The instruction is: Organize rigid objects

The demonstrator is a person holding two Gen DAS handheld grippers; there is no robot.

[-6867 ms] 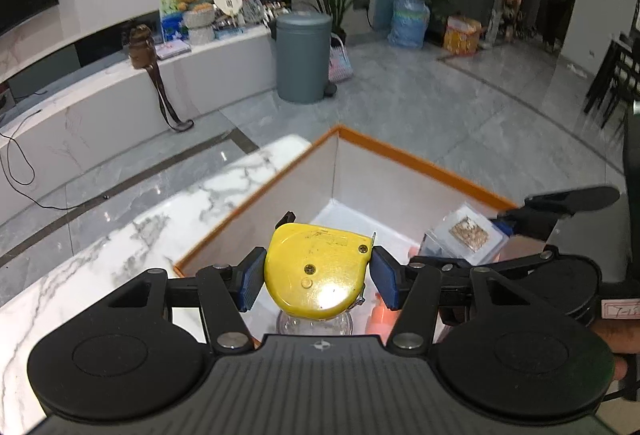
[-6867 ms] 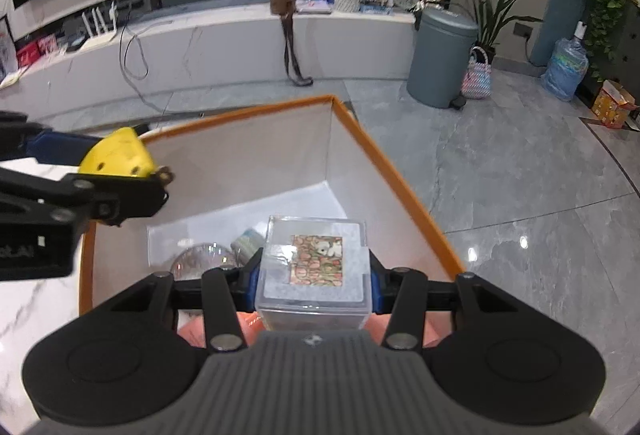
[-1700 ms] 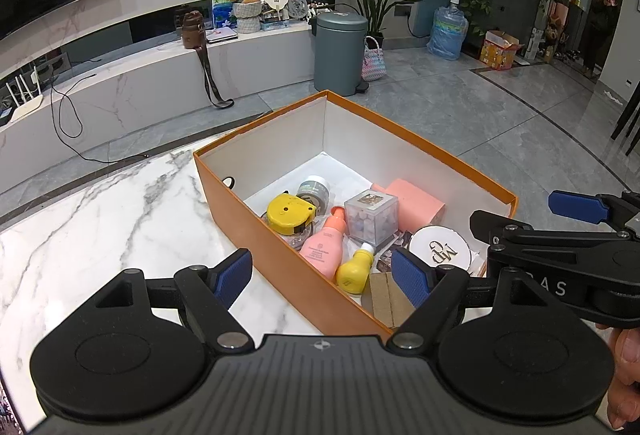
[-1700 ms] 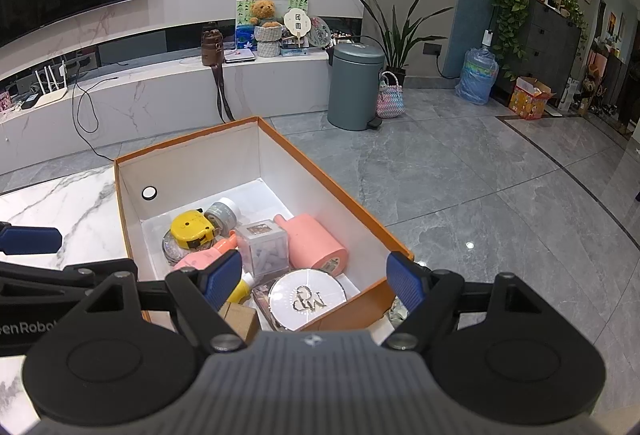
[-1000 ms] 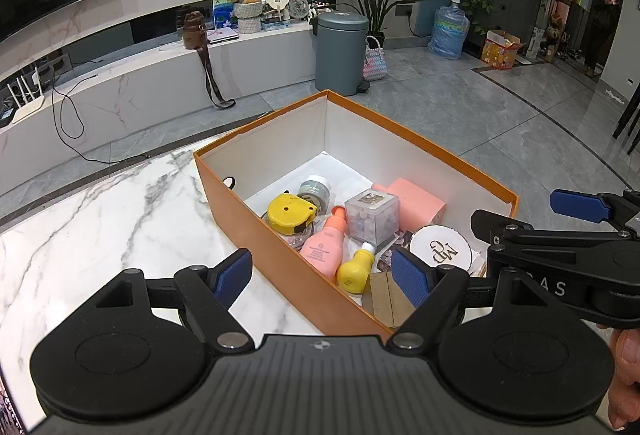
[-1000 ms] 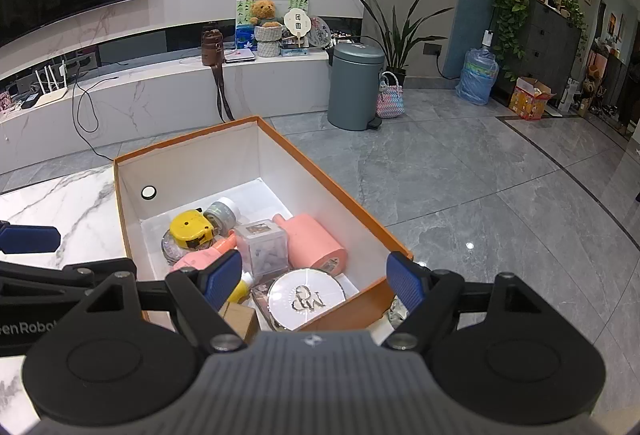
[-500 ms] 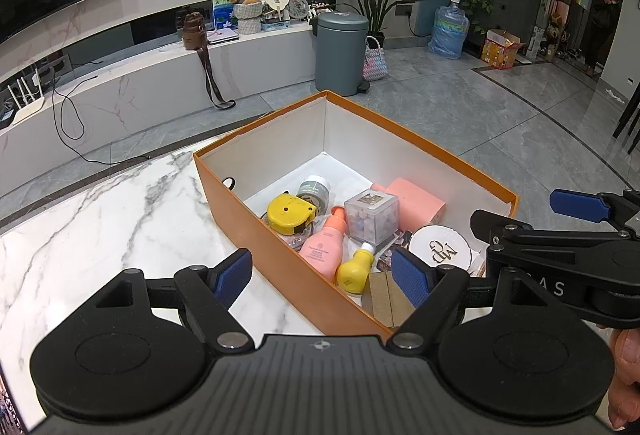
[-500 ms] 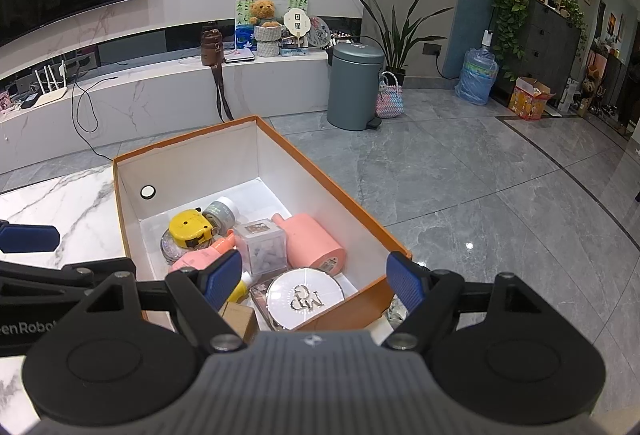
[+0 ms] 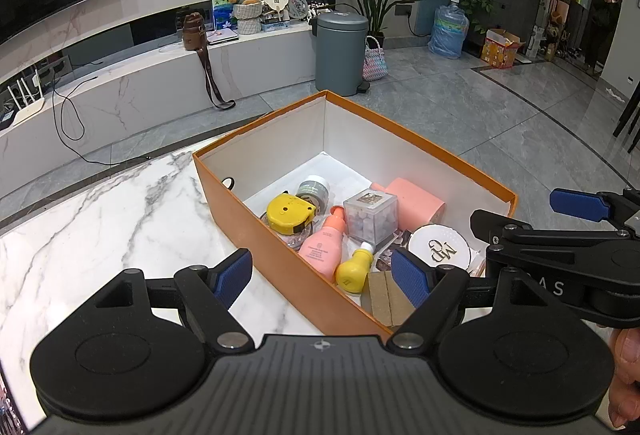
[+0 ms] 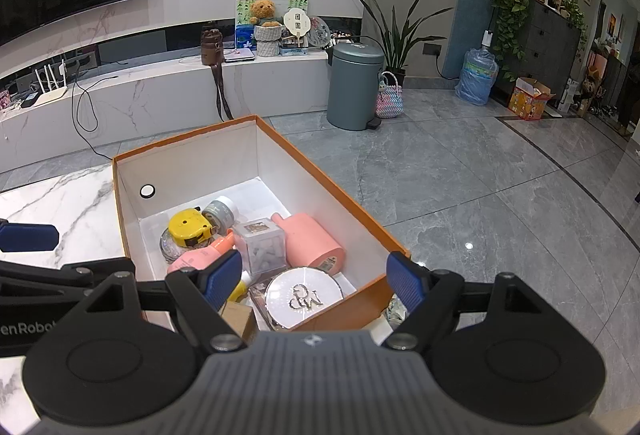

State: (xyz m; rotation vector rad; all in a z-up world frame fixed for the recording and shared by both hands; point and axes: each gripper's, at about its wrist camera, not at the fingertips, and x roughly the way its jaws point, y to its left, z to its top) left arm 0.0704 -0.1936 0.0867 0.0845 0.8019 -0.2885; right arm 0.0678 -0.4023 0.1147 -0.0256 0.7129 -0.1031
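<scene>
An orange box [image 9: 256,211] [image 10: 344,203] stands on the marble table [image 9: 100,219]. In it lie a yellow tape measure [image 9: 290,213] [image 10: 188,225], a clear cube box [image 9: 370,213] [image 10: 262,241], a pink bottle [image 9: 324,245], a small yellow bottle [image 9: 354,269], a pink cylinder [image 9: 416,201] [image 10: 312,241], a grey-lidded jar [image 9: 314,189] and a round white compact [image 9: 438,247] [image 10: 304,295]. My left gripper [image 9: 322,277] is open and empty, held back above the box's near corner. My right gripper [image 10: 314,281] is open and empty above the box's near end.
The right gripper's blue pad [image 9: 580,203] shows at the right of the left wrist view. A brown cardboard piece [image 9: 386,297] sits at the box's near end. Beyond the table is a grey tiled floor with a grey bin [image 10: 354,85] and a low marble bench [image 10: 160,91].
Earlier the left gripper held the tape measure and the right held the clear cube over the box; both now lie in the box. Over the last second nothing has moved.
</scene>
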